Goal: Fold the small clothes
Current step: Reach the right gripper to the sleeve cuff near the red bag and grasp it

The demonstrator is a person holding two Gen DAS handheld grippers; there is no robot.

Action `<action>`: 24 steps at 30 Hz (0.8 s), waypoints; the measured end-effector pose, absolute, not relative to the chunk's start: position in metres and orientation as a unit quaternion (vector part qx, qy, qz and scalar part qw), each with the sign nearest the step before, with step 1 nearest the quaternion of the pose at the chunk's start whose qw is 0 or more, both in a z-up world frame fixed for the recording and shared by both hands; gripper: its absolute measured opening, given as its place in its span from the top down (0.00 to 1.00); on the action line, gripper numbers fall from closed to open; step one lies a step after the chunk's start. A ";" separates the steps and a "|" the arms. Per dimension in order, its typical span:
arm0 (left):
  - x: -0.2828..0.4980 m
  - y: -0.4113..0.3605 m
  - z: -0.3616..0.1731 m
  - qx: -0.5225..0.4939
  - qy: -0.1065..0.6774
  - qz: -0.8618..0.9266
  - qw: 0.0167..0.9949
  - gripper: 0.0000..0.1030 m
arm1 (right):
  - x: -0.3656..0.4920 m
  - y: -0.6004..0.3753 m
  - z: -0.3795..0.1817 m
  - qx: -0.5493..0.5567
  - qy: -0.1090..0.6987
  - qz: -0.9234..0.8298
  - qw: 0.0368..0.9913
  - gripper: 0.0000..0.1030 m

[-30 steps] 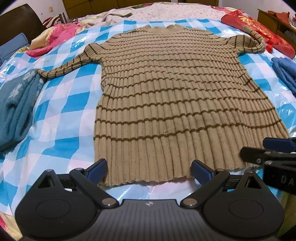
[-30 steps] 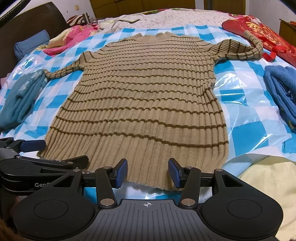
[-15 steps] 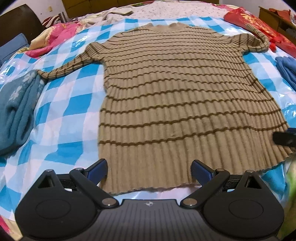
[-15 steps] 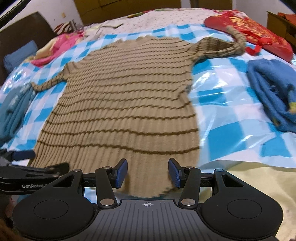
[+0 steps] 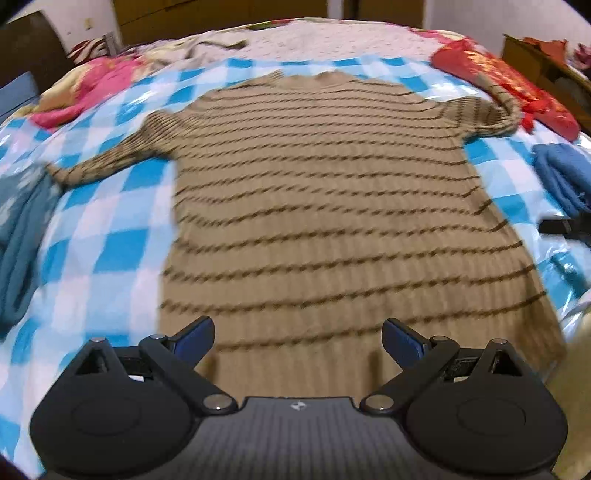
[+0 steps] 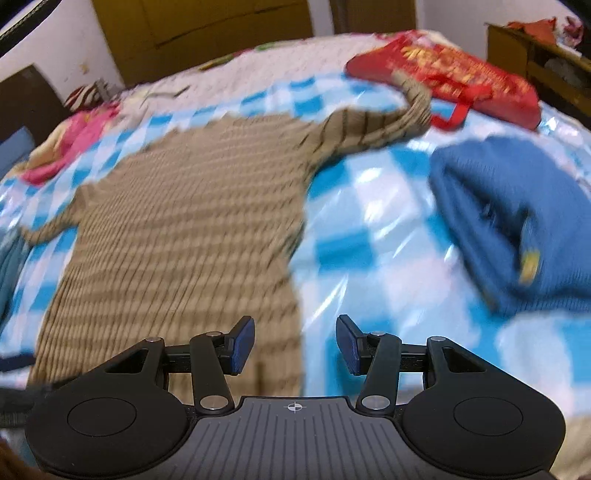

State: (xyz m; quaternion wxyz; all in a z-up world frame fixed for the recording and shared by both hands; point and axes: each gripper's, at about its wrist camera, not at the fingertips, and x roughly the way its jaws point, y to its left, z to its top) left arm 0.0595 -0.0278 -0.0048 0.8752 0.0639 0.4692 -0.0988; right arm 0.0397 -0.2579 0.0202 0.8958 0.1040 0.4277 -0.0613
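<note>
A tan ribbed sweater with thin brown stripes [image 5: 332, 206] lies flat on a blue-and-white checked sheet [image 5: 110, 221], sleeves spread to both sides. My left gripper [image 5: 298, 338] hangs open over the sweater's lower part, nothing between its blue pads. In the right wrist view the same sweater [image 6: 177, 229] fills the left half, its right sleeve [image 6: 369, 129] curling toward a red bag. My right gripper [image 6: 294, 343] stands open above the sweater's right side edge near the hem, holding nothing. Its black tip [image 5: 561, 226] shows at the right edge of the left wrist view.
A folded dark blue knit [image 6: 509, 221] lies right of the sweater, and a teal garment [image 5: 22, 236] lies to its left. A red bag [image 6: 454, 74] rests at the back right, pink bedding [image 5: 85, 92] at the back left. Wooden furniture [image 6: 207, 29] lines the far wall.
Both grippers have shifted to the right across the bed; the left one now sits over the sweater's hem area, the right one over its right edge. Both stayed open.
</note>
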 end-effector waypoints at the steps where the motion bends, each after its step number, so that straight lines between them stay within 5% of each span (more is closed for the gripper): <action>1: 0.065 -0.034 -0.005 0.066 0.466 -0.106 0.876 0.00 | 0.049 -0.265 0.023 0.105 0.421 -0.069 0.898 0.53; 10: 0.117 -0.102 -0.007 0.092 0.439 -0.164 0.878 0.00 | 0.139 -0.376 0.028 0.207 0.363 -0.159 0.895 0.53; 24: 0.178 -0.168 -0.021 0.058 0.437 -0.210 0.872 0.00 | 0.278 -0.465 0.015 0.178 0.332 -0.227 0.898 0.58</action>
